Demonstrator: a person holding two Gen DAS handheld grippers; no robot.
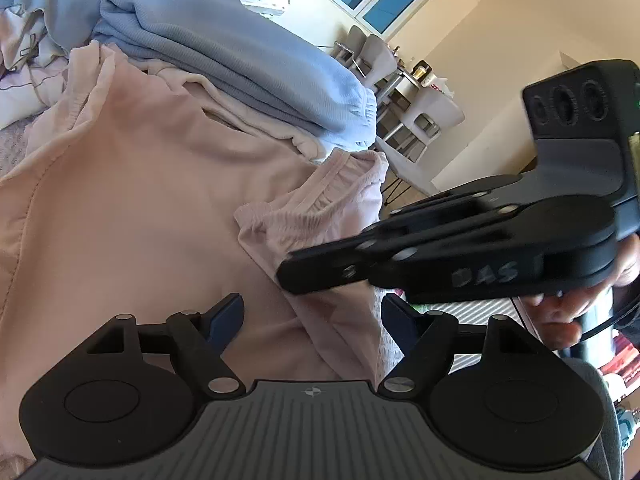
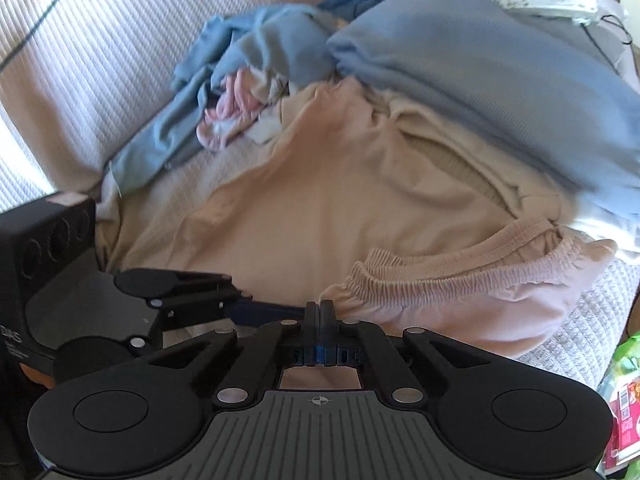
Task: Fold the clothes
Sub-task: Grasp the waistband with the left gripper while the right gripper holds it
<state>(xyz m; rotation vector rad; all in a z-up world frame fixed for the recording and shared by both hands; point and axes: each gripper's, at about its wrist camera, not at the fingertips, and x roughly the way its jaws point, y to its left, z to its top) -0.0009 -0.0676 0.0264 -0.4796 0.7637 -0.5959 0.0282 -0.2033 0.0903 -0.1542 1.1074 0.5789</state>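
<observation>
A pale pink garment (image 1: 140, 200) (image 2: 320, 200) lies spread on the bed, its gathered elastic waistband (image 1: 320, 200) (image 2: 460, 272) folded over toward the near right. My left gripper (image 1: 312, 316) is open just above the fabric, which lies flat under its blue-padded fingers. My right gripper (image 2: 320, 310) (image 1: 292, 276) is shut, its tips at the waistband's left corner. Whether fabric is pinched between them I cannot tell. In the right wrist view one left gripper finger (image 2: 260, 310) reaches in beside the right tips.
A folded light-blue garment (image 1: 240, 60) (image 2: 480, 80) lies on the pink one's far side. Unfolded blue and pink clothes (image 2: 240, 80) are heaped behind. A ribbed white cover (image 2: 60, 40) spreads left. Chairs (image 1: 400, 80) stand beyond the bed. A colourful package (image 2: 624, 400) sits at the right edge.
</observation>
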